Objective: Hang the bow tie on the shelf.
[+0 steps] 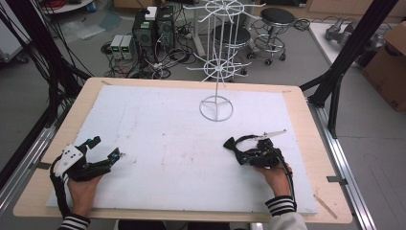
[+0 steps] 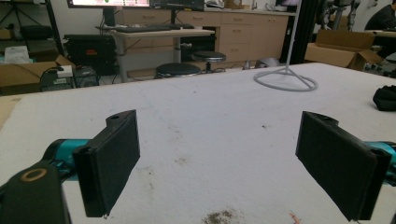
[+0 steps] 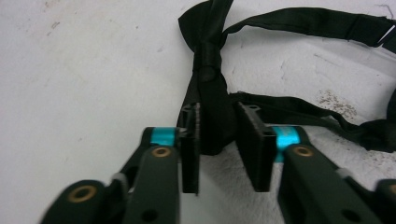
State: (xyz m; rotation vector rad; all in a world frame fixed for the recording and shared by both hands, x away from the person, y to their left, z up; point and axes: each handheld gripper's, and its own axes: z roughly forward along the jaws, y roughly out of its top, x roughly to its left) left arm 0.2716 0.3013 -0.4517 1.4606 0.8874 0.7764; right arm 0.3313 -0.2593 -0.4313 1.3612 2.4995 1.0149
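On the white mat (image 1: 167,134), toward its right side, lies a black bow tie (image 1: 235,147) with its strap looping back toward the right gripper (image 1: 249,155). From the high view the tie is a small dark shape against that gripper and the grip cannot be read. The right gripper view supplies what is missing: the bow tie (image 3: 208,56) runs away from the camera with its knot cinched in the middle, and its near wing sits between the two jaws, which are drawn in close on either side of it. They seem to pinch the fabric, though the pad on the right may stand slightly off it. The strap (image 3: 317,21) arcs across the top and comes back along the right.

The left gripper (image 1: 103,151) rests near the mat's left edge, jaws spread wide. The left gripper view confirms bare mat between the pads (image 2: 112,163), and shows the ring base of the wire rack (image 2: 286,79) far ahead.

Both hands lie low on the table, striped cuffs at the near edge; the right hand (image 1: 275,177) angles the tool leftward, the left hand (image 1: 84,189) angles its tool up and to the right.
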